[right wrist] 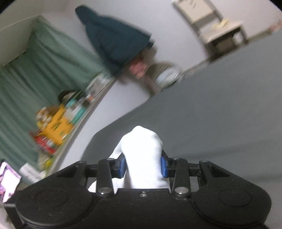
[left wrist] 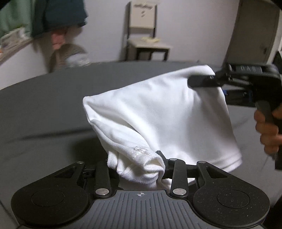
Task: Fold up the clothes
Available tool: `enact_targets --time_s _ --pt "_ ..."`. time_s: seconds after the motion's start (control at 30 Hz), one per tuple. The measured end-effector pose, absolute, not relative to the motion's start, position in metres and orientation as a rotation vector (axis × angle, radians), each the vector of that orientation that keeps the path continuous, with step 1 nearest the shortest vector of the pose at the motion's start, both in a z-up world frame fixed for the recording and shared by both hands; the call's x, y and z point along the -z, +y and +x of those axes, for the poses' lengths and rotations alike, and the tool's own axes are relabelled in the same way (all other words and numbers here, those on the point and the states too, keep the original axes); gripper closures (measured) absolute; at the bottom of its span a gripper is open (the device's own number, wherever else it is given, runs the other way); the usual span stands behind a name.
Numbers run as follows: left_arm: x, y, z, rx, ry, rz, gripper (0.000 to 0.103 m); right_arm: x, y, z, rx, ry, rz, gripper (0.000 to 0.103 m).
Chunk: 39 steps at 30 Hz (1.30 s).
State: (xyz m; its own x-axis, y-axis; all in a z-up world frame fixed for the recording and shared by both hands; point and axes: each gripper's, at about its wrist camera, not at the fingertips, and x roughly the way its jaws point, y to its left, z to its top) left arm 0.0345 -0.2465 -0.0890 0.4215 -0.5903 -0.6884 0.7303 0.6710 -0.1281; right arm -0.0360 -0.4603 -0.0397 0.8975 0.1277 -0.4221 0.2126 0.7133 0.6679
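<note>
- Above a dark grey bench [left wrist: 44, 109], seen from the left wrist, a white garment [left wrist: 158, 112] hangs lifted between two claws; the left claw [left wrist: 141, 169] is pinching a bunched, ribbed edge of the cloth at the bottom of the frame.
- To the right in the same view, the right claw [left wrist: 202, 81] grips the garment's upper corner, and a hand [left wrist: 267, 130] wraps the tool's black handle.
- Beyond the bench stands a pale chair [left wrist: 146, 35] against a light wall; a blurred person in a dark teal top [left wrist: 58, 15] is at upper left.
- From the right wrist, tilted and blurred by motion, the right claw [right wrist: 143, 166] is pressed onto a fold of the white garment [right wrist: 142, 158], which rises in a rounded peak between its blue pads [right wrist: 164, 167].
- Behind it lies the grey bench [right wrist: 211, 114], bare in this view.
- At left hangs a green curtain [right wrist: 35, 70] above a shelf [right wrist: 82, 119] crowded with colourful boxes, one of them yellow [right wrist: 56, 125]; the chair [right wrist: 216, 22] shows at upper right.
</note>
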Motion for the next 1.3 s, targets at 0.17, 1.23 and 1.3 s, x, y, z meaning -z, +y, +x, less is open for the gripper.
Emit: enact_targets --time_s 0.17,1.23,1.3 --pt "0.095 -0.369 0.028 0.907 0.737 0.184 0.067 0.046 -0.549 -0.075 0.258 0.429 0.825 0.067" --pt "0.101 -0.396 -0.006 0.908 0.607 0.050 0.024 0.078 -0.570 -0.117 0.562 0.393 0.882 0.042" --pt "0.105 -0.409 0.000 0.965 0.625 0.040 0.024 0.077 -0.557 -0.109 0.527 0.408 0.841 0.042"
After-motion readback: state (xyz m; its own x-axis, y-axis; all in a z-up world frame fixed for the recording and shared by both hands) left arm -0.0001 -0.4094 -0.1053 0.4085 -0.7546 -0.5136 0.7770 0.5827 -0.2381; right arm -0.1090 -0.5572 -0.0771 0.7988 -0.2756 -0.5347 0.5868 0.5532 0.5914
